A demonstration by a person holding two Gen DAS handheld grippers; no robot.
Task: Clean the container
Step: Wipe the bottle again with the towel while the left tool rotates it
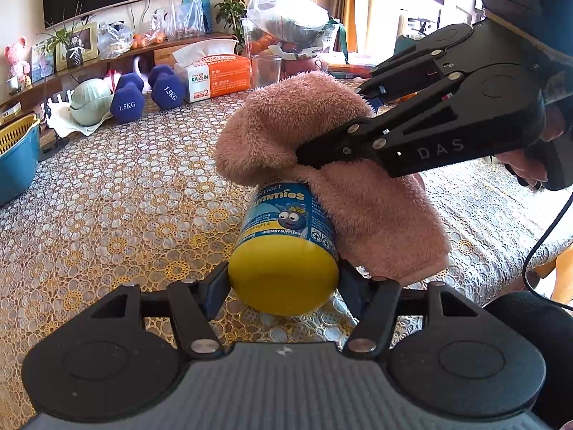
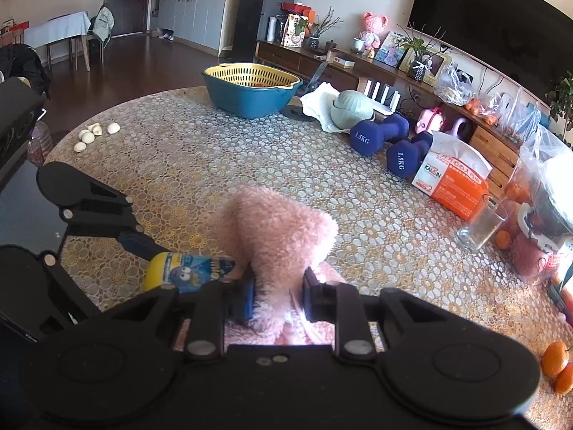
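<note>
A blue gummies bottle (image 1: 286, 215) with a yellow cap (image 1: 283, 279) is held lying level above the table, cap end toward the left wrist camera. My left gripper (image 1: 283, 283) is shut on the cap. A fluffy pink cloth (image 1: 322, 132) drapes over the bottle's far end and right side. My right gripper (image 1: 343, 122) comes in from the right, shut on that cloth. In the right wrist view the right gripper (image 2: 277, 295) pinches the pink cloth (image 2: 275, 229). There the bottle (image 2: 186, 272) sticks out to the left, with the left gripper (image 2: 143, 247) on it.
The round table (image 2: 200, 165) has a patterned lace cover. On it stand a blue basin with a yellow strainer (image 2: 250, 89), two blue dumbbells (image 2: 386, 139), an orange tissue pack (image 2: 451, 175), an empty glass (image 2: 480, 225), garlic cloves (image 2: 93, 136) and oranges (image 2: 557, 362).
</note>
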